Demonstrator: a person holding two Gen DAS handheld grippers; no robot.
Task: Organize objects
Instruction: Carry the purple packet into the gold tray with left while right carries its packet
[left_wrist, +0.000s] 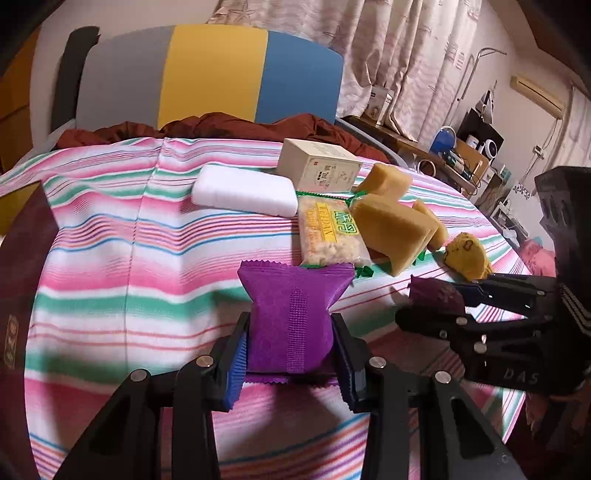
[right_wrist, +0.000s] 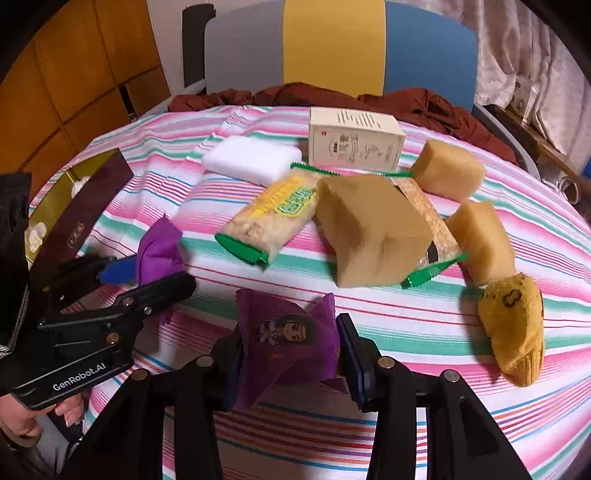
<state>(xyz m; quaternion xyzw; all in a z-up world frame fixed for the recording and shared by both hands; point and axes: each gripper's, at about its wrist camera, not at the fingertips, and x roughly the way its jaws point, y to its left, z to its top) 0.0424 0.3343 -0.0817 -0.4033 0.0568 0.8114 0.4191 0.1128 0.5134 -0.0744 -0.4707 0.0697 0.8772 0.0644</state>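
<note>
Each gripper (left_wrist: 291, 354) (right_wrist: 291, 354) clamps a purple packet (left_wrist: 288, 314) (right_wrist: 284, 332).

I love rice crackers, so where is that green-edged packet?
In the left wrist view the cracker packet lies mid-cloth, between the white block and tan sponge, beyond the purple packet.

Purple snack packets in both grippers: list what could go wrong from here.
1. The left gripper pinches its purple foil packet hard enough to waist it; the contents may get crushed.
2. The right gripper holds its crumpled purple packet by a fold, so it may slip out.
3. The two grippers sit close together over the striped cloth and could collide.
</note>
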